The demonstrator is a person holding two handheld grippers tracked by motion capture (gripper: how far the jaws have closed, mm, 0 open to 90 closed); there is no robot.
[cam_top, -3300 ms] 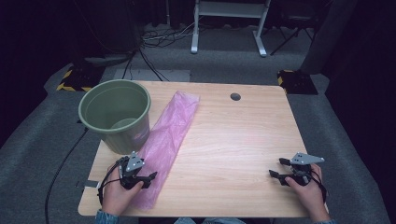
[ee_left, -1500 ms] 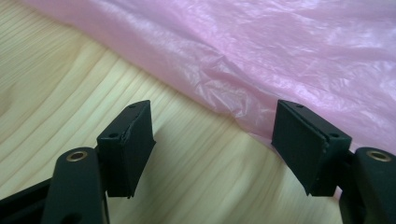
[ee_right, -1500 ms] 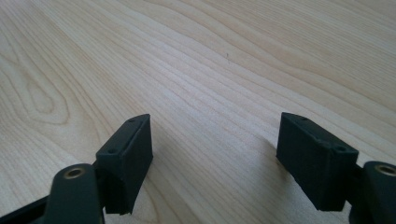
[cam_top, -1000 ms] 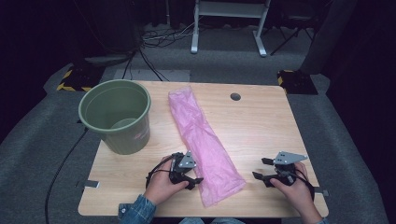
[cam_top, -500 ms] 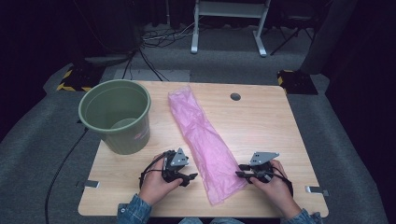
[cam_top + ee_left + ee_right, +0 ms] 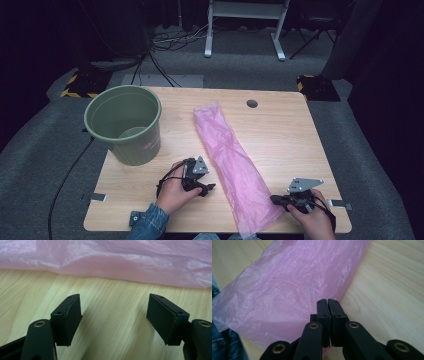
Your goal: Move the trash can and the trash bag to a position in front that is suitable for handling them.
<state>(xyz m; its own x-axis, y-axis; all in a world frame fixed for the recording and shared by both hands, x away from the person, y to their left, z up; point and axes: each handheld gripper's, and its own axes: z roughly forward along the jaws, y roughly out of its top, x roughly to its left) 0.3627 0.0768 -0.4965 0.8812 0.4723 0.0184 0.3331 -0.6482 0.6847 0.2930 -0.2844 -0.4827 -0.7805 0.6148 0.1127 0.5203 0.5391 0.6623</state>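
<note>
Right gripper view: right gripper is pinched on the crinkled pink plastic bag's edge — keep that hold; left gripper, gaping wide over the wooden table, should slide under the near edge.

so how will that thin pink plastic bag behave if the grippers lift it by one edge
The crinkled, translucent pink plastic bag will probably drape limply rather than hold shape. It looks very light and may slide on the smooth wooden table. Its near end already overhangs the edge, so it could slip off.

the left gripper has its two black jaws spread wide at the bottom of the frame, over bare wooden table. a pink plastic bag stretches across the top, beyond the jaws.
</note>
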